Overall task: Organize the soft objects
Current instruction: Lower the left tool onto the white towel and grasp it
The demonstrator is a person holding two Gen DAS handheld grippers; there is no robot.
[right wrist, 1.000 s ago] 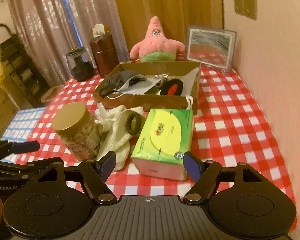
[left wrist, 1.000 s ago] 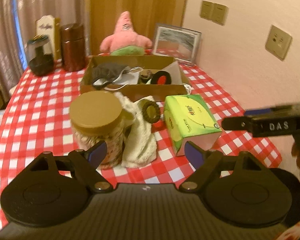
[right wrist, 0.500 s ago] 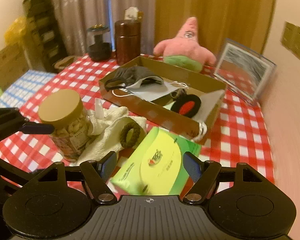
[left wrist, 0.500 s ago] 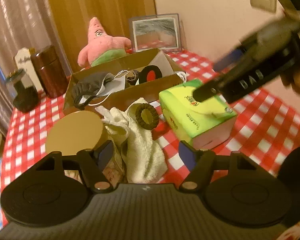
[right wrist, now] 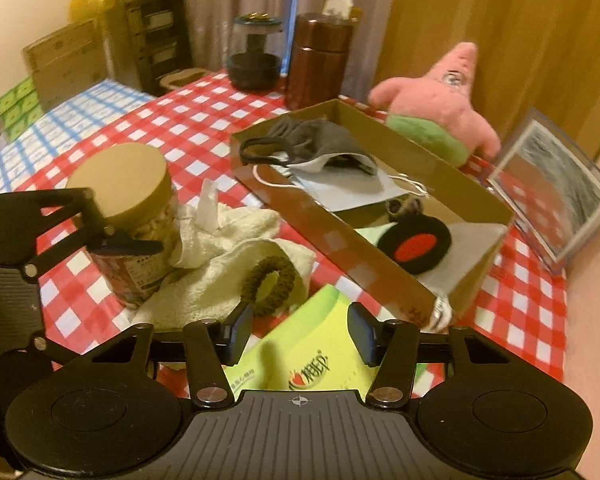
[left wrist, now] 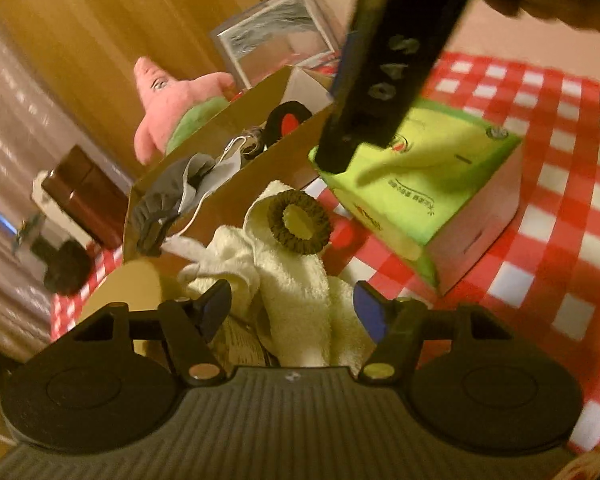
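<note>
A cream towel lies crumpled on the checked table, with a dark brown hair scrunchie on it. My left gripper is open and empty, low over the towel's near end. My right gripper is open and empty above the green tissue box, just right of the scrunchie. A cardboard box behind holds grey face masks and a black-and-red round pad. A pink starfish plush sits behind the box.
A jar with a tan lid stands left of the towel, next to my left gripper. A brown canister, a dark glass jar and a framed picture stand at the back. The wall is close on the right.
Both grippers have moved forward and lower toward the towel and scrunchie. The left view has tilted, and the right gripper now crosses over the tissue box.
</note>
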